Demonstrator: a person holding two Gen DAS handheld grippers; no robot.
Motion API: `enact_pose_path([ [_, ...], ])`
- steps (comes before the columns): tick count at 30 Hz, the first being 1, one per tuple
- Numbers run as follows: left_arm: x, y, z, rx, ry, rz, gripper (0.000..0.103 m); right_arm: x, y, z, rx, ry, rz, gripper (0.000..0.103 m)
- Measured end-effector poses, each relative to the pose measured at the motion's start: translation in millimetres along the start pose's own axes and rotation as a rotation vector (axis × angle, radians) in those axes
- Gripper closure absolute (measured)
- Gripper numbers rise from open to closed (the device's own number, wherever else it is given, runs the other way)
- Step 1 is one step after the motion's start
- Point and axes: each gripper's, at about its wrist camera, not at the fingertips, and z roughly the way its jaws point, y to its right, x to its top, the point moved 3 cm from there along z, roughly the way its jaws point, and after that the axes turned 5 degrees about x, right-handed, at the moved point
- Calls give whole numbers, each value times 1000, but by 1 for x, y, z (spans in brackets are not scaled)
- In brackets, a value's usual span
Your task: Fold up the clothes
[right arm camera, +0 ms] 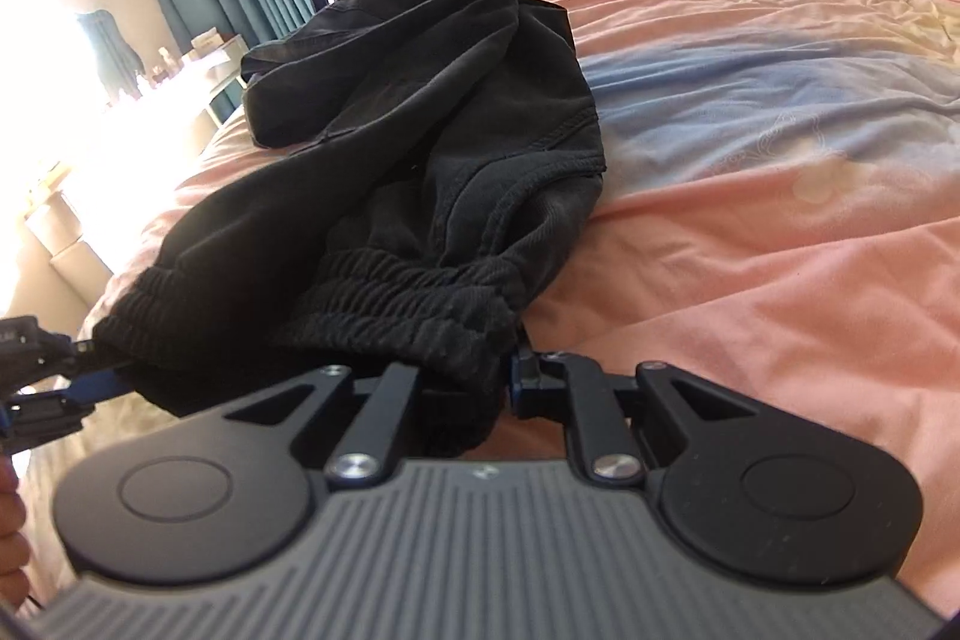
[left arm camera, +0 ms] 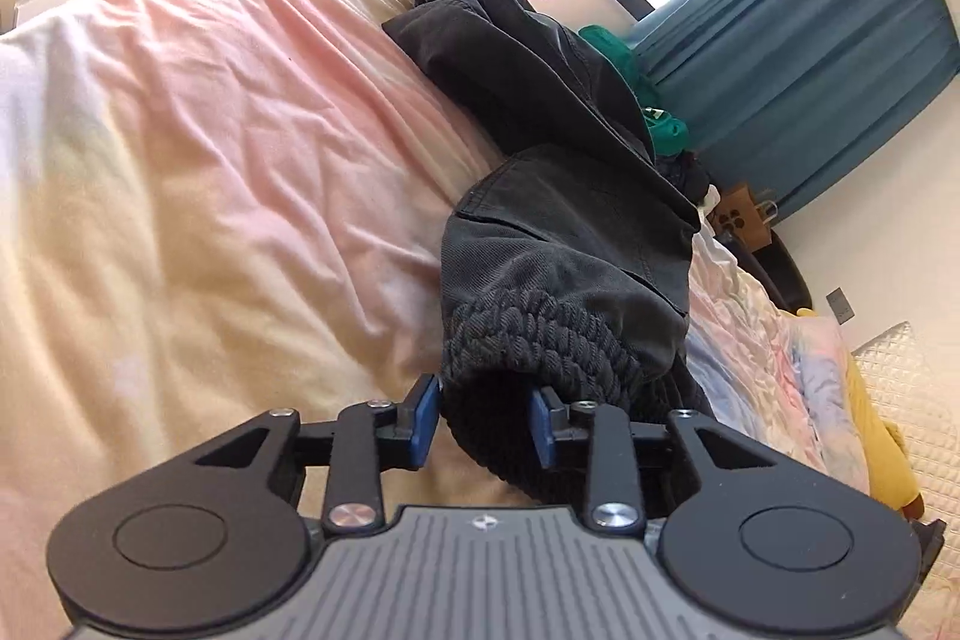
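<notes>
Left wrist view: we are holding the left gripper (left arm camera: pixel 485 415) spread around the ribbed waistband of the black trousers (left arm camera: pixel 558 244) — blue pads on either side of the bunched band, not visibly pinching.
Risk here: thick elastic is bulging past the pads; we judge that closing could catch only part of it and let it slip.
Right wrist view: the right gripper (right arm camera: pixel 474 388) is sitting at the band's other end, trousers lying ahead on the pink bed sheet (right arm camera: pixel 750 244).
Its jaws: cloth is covering one finger — we cannot tell their state.
</notes>
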Motion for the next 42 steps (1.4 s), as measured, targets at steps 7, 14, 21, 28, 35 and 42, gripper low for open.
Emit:
enact_pose_path([
  [7, -31, 19, -21, -126, -5, -3, 39, 0, 3, 1, 13, -1, 20, 89],
  [14, -28, 35, 25, -153, 29, -133, 30, -1, 10, 5, 27, -11, 58, 88],
  [21, -36, 44, 53, -223, 99, -197, 59, -8, 10, 11, 19, -23, 52, 88],
  [28, -16, 34, 33, -257, 206, -243, 87, -8, 9, 10, 43, -26, 72, 88],
  [35, 14, -21, 17, -269, 230, -470, 86, -7, -11, 7, 182, -43, 75, 85],
  [42, 2, -106, 45, -235, 207, -729, 85, -13, -27, 19, 186, -76, -10, 83],
])
